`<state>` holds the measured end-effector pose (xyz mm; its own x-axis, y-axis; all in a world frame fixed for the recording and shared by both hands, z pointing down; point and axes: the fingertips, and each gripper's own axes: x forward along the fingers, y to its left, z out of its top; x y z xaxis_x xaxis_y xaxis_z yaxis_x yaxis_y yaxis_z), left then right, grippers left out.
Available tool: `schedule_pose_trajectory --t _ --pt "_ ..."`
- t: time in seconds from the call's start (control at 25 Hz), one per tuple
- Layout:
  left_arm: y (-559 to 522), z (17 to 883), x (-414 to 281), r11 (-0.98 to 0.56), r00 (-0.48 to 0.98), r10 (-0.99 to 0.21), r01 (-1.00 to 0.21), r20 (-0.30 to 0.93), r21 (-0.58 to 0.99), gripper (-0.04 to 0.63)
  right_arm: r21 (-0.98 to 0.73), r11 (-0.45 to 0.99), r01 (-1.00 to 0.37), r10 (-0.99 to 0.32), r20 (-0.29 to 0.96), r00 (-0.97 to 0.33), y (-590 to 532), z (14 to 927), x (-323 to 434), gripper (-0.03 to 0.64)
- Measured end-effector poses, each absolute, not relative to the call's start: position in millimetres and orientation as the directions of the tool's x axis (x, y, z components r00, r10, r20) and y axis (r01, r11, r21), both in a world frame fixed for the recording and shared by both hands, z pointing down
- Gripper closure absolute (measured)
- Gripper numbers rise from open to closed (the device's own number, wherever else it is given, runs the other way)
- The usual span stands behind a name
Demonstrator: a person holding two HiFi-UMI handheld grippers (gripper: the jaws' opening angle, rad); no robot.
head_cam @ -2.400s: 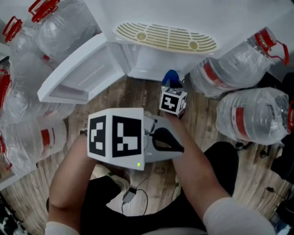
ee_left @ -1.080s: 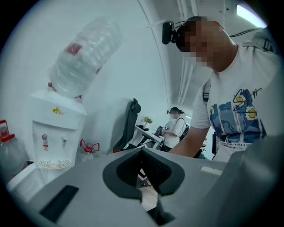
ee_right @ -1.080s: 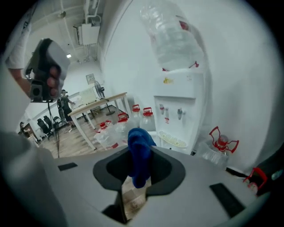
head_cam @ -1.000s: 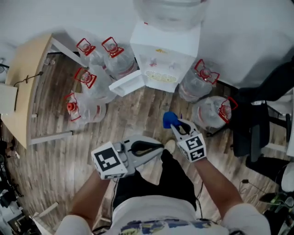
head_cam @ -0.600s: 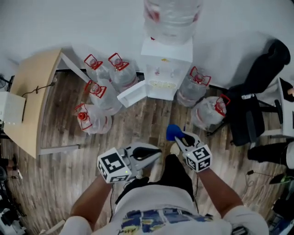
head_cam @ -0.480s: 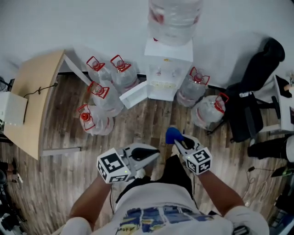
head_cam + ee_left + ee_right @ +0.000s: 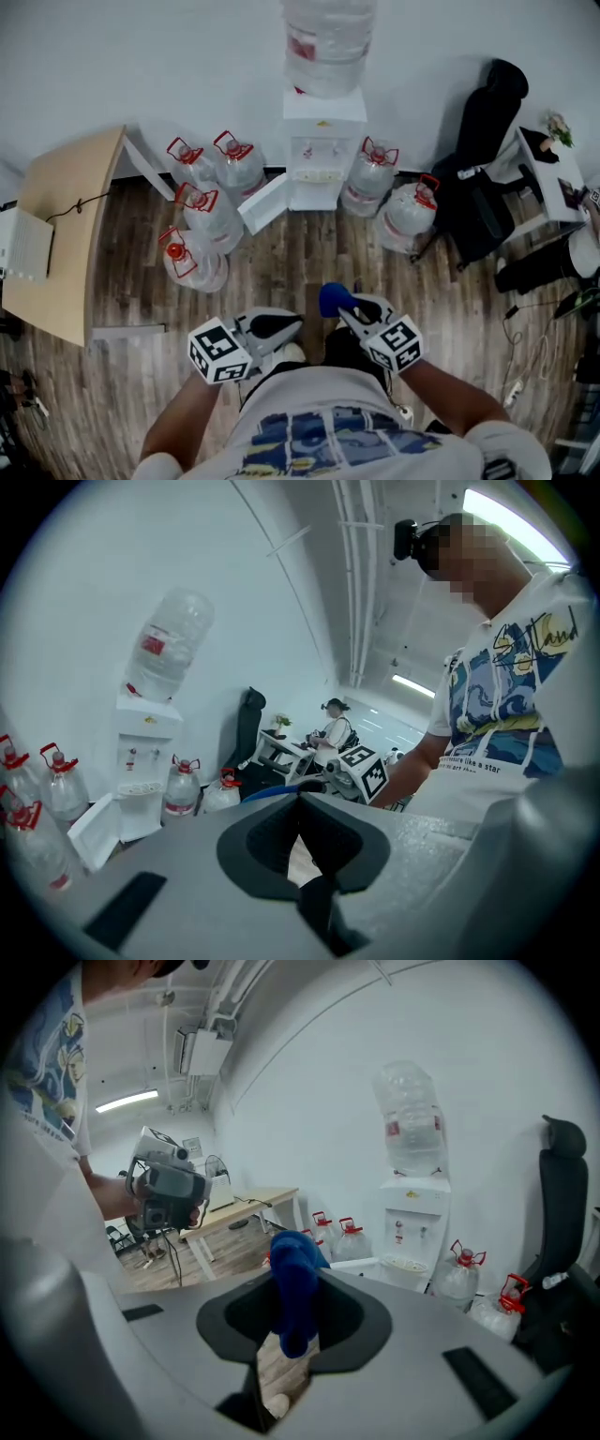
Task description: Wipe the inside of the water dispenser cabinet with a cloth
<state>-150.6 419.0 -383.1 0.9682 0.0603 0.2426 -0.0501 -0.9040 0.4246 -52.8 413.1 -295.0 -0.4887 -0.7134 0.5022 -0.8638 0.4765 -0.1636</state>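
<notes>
head view: the person stands on the wood floor (image 7: pixel 281 253), well apart from the water dispenser (image 7: pixel 323 155), which is against the white wall with a large bottle (image 7: pixel 323 42) upside down on top. the lower cabinet door (image 7: pixel 264 202) hangs open toward the left; the cabinet inside is too small to make out.

right tongs (image 7: pixel 343 306): closed on the blue cloth (image 7: pixel 330 298). in the right gripper view the cloth is pinched between the two jaws, bunched, one end sticking up above them and the other hanging down in the gap. the cloth is in the air in front of the person, not near the cabinet.

left tongs (image 7: pixel 296 322): jaws together at the tips, nothing between them; only floor shows through the hollow between the pads in the left gripper view. held level beside the right tongs, a little apart.

surroundings: four red-capped water jugs (image 7: pixel 202 211) clustered left of the dispenser, two more (image 7: pixel 389 197) to its right. wooden worktop (image 7: pixel 56 234) at far left with a cable on it. black chair (image 7: pixel 487 112) at right.
</notes>
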Motion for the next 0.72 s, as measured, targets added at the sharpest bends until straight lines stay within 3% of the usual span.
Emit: schedule_pose_trajectory --t 0.72 --pt "486 -406 -174 -0.923 0.971 0.044 -0.05 0.233 0.383 0.594 -0.137 0.464 -0.875 -0.76 0.446 -0.473 484 -353 -71 0.534"
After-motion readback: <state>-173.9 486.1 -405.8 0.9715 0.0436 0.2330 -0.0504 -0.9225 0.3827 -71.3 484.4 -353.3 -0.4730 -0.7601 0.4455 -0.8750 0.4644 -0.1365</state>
